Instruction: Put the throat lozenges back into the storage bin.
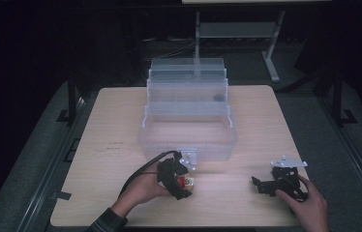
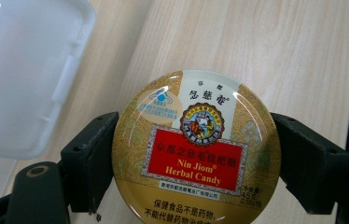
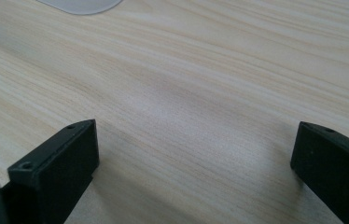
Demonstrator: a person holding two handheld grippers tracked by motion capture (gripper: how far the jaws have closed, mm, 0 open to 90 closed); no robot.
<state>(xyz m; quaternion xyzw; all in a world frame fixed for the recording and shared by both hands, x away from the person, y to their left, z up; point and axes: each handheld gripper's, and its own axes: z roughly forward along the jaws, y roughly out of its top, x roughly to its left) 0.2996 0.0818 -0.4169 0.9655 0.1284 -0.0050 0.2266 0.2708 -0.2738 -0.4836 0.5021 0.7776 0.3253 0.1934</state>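
Observation:
A round gold tin [image 2: 196, 149] with a red "Nin Jiom Herbal Candy" label sits between the two black jaws of my left gripper [image 2: 196, 163], which is shut on its sides. In the high view that gripper [image 1: 181, 181] and the tin [image 1: 187, 182] are near the table's front, just before the clear plastic tiered box [image 1: 188, 140]. My right gripper [image 1: 266, 186] rests low over the table at the front right. Its jaws stand wide apart in the right gripper view [image 3: 196, 163], with bare wood between them.
The clear box stands open in stepped tiers at the table's middle, with a small dark thing [image 1: 218, 98] in an upper tier. Its white corner [image 2: 28, 74] lies close to the left of the tin. The light wooden table [image 1: 116, 145] has dark floor around it.

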